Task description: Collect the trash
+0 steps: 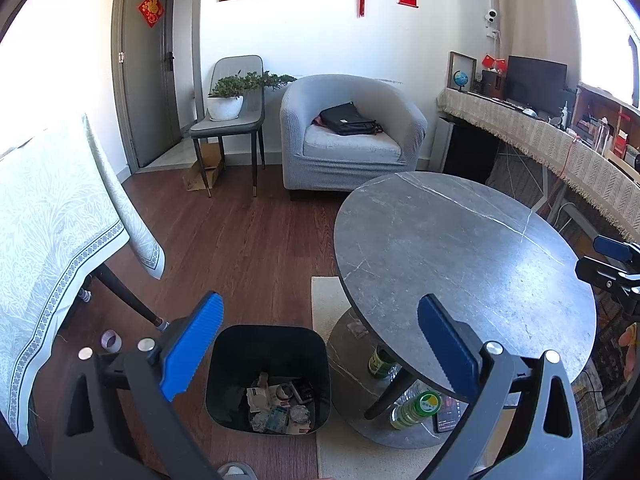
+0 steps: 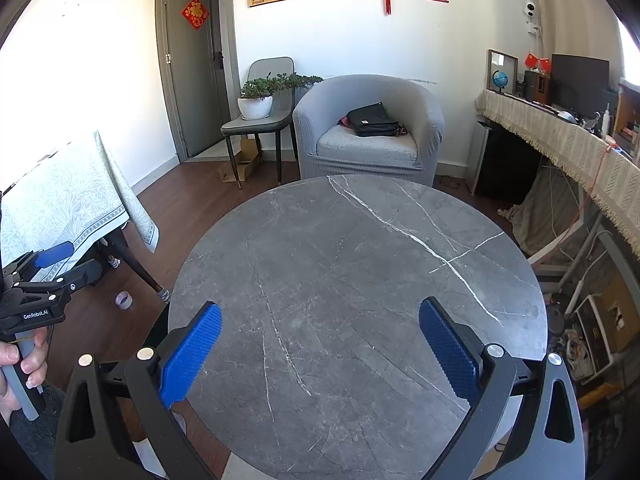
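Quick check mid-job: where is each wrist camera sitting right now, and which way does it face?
Left wrist: on the open left gripper, above the trash bin beside the round table; the right gripper shows at the right edge.
Right wrist: on the open right gripper, over the table's bare top; the left gripper and hand show at left.
Shared: table, armchair, door.

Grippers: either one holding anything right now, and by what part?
Nothing held. Left gripper is open above the trash bin; right gripper is open over the round table.

Grey white-veined table [image 2: 360, 280]; black bin [image 1: 268, 376]; blue-padded hand-held gripper [image 1: 320, 348].
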### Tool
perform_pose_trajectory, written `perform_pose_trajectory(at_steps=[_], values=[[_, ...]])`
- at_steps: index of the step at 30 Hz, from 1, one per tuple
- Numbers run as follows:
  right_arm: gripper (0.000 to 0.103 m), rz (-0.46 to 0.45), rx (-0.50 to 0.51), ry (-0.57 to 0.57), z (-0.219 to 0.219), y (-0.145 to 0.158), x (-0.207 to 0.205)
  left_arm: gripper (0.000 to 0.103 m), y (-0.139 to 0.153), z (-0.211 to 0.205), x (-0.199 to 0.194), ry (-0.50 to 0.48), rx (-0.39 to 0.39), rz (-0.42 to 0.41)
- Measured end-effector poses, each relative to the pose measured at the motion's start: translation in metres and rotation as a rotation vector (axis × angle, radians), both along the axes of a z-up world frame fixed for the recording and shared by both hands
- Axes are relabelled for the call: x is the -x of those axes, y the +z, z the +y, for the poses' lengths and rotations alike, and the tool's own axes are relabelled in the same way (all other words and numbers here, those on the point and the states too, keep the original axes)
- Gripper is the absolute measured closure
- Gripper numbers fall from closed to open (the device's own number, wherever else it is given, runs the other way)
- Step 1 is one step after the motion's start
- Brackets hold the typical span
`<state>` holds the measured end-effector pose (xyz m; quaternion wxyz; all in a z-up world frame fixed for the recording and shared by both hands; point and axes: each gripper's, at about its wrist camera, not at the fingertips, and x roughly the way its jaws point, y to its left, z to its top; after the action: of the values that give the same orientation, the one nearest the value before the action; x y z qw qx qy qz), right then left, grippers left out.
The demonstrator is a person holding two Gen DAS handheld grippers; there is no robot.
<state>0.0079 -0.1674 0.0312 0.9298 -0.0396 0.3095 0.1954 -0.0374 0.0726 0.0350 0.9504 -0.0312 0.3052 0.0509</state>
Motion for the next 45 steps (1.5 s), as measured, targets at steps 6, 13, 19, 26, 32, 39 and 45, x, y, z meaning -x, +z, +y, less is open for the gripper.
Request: perform_pose_trajectory(at_steps=[6, 13, 19, 26, 32, 39, 45], values=[[0.003, 0.005, 0.004, 0.003, 0.0003, -0.0003, -0.0004, 0.003, 0.0005, 0.0032, 0.0007, 0.012, 0.016, -0.001], [0.003, 0.01, 0.008, 0.016, 0.0026, -0.001, -0.0001, 0.003, 0.0015, 0.0014, 0.0009, 0.009, 0.003, -0.006], [0.003, 0.011, 0.009, 0.028, 0.0047, -0.0008, 0.0004, 0.003, 0.0021, -0.0015, 0.0017, 0.014, -0.014, -0.012], [0.003, 0.009, 0.008, 0.028, 0.0046, -0.0006, 0.0001, 0.003, 0.0017, -0.0039, 0.0022, 0.007, -0.019, -0.015], [0.003, 0.009, 0.009, 0.029, 0.0047, -0.0004, 0.0004, 0.003, 0.0036, -0.0037, 0.0022, 0.004, -0.011, -0.02], [0.003, 0.009, 0.01, 0.028, 0.0054, 0.0, 0.0003, 0.003, 0.0035, -0.0034, 0.0015, 0.005, -0.004, -0.016], [0.003, 0.01, 0.01, 0.028, 0.0056, -0.0001, 0.0004, 0.003, 0.0036, -0.0026, 0.0014, 0.003, -0.001, -0.016]])
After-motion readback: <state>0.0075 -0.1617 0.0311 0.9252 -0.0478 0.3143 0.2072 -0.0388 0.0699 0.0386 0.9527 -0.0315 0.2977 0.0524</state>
